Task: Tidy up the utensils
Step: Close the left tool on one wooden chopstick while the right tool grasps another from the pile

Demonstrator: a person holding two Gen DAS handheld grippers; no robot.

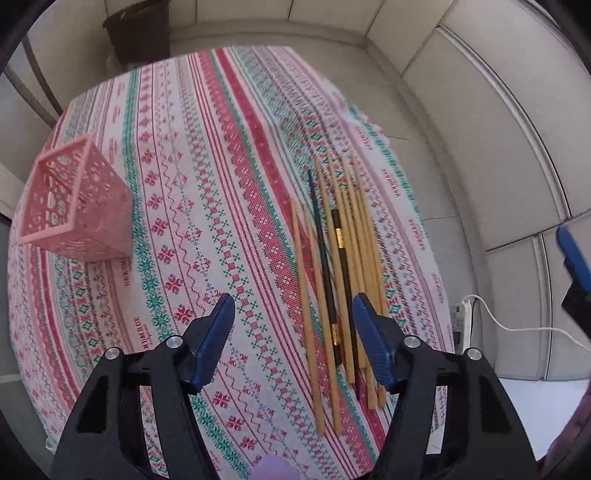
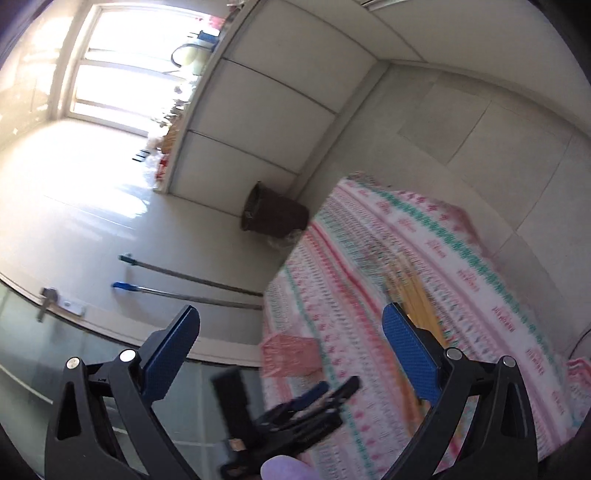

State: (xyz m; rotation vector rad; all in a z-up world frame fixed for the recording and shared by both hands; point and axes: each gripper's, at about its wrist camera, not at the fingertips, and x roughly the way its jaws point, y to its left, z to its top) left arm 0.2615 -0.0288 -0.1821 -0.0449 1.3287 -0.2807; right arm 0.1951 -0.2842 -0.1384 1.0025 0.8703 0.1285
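Note:
Several wooden chopsticks and two dark ones (image 1: 343, 258) lie side by side on the patterned tablecloth (image 1: 203, 147), right of centre. A pink lattice basket (image 1: 74, 203) stands upright at the table's left edge. My left gripper (image 1: 293, 301) hovers open above the cloth, its right finger (image 1: 373, 343) over the chopsticks' near ends, and nothing is held. In the right wrist view my right gripper (image 2: 291, 310) is open and empty, off the table's side. Below it are the blurred left gripper (image 2: 295, 406), the basket (image 2: 291, 354) and the chopsticks (image 2: 417, 295). The right gripper (image 1: 574, 258) shows at the left wrist view's right edge.
A dark waste bin (image 1: 136, 29) (image 2: 273, 214) stands on the tiled floor beyond the table. A white power strip (image 1: 460, 321) with its cable lies on the floor to the right. Two long mop handles (image 2: 184, 277) lean near the table's edge.

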